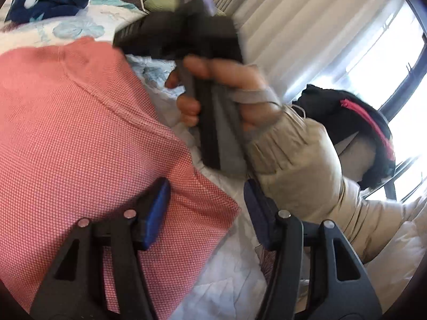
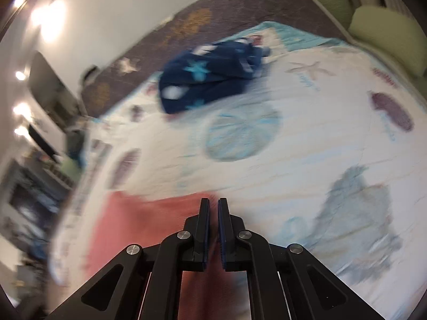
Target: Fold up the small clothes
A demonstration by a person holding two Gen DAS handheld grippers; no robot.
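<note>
A pink woven garment (image 1: 88, 133) lies folded flat on the white printed quilt (image 1: 226, 280). My left gripper (image 1: 206, 186) stands open low over the garment's right corner, one blue pad above the cloth and the other off its edge, with nothing held. A hand (image 1: 226, 80) in a beige sleeve holds the other tool's black and grey handle (image 1: 216, 133) just beyond. In the blurred right wrist view my right gripper (image 2: 213, 202) is shut, hanging over the pink garment's (image 2: 149, 218) far edge, with no cloth visible between the pads. A crumpled navy star-print garment (image 2: 210, 80) lies farther back.
The quilt (image 2: 293, 138) covers a bed on a dark deer-print blanket (image 2: 240, 13). Green cushions (image 2: 384, 34) sit at the far right corner. Beside the bed are pale curtains (image 1: 293, 26) and a black bag with a pink zip (image 1: 347, 117). Furniture stands to the left.
</note>
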